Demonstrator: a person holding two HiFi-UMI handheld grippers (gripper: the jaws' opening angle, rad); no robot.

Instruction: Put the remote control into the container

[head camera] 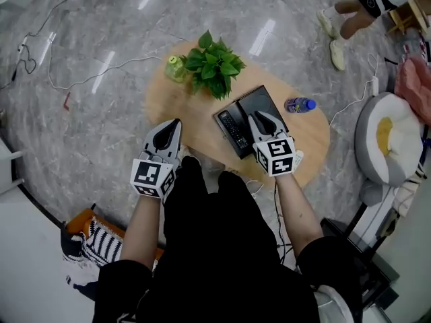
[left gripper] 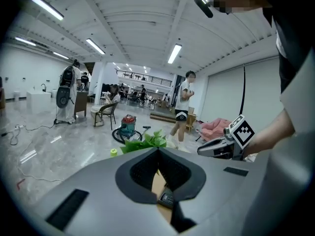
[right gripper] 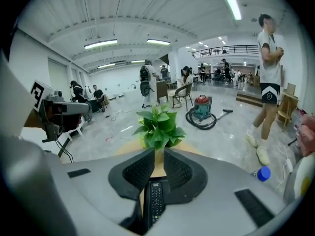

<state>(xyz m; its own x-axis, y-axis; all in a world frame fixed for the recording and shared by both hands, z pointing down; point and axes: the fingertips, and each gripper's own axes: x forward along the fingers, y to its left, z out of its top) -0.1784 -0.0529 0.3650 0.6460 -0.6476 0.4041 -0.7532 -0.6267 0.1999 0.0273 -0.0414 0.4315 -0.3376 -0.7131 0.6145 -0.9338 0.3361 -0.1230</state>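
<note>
A black remote control (head camera: pixel 232 128) lies in the left part of a black container (head camera: pixel 264 101) on the round wooden table (head camera: pixel 168 103). My right gripper (head camera: pixel 259 118) hovers above the container's near right part; its jaws stand a narrow gap apart with nothing between them. In the right gripper view the remote (right gripper: pixel 155 203) shows below through that gap, under the right gripper (right gripper: pixel 158 151). My left gripper (head camera: pixel 176 123) hangs over the table's near left edge, shut and empty. In the left gripper view its tips meet at the left gripper (left gripper: pixel 158 149), and the remote (left gripper: pixel 166 198) peeks out beneath.
A leafy potted plant (head camera: pixel 213 64) and a small yellow-green object (head camera: pixel 175 68) stand at the table's far side. A blue-capped bottle (head camera: pixel 300 105) lies right of the container. Cables cross the floor, a person (head camera: pixel 350 15) stands at the far right, and a white cushioned seat (head camera: pixel 390 140) is at the right.
</note>
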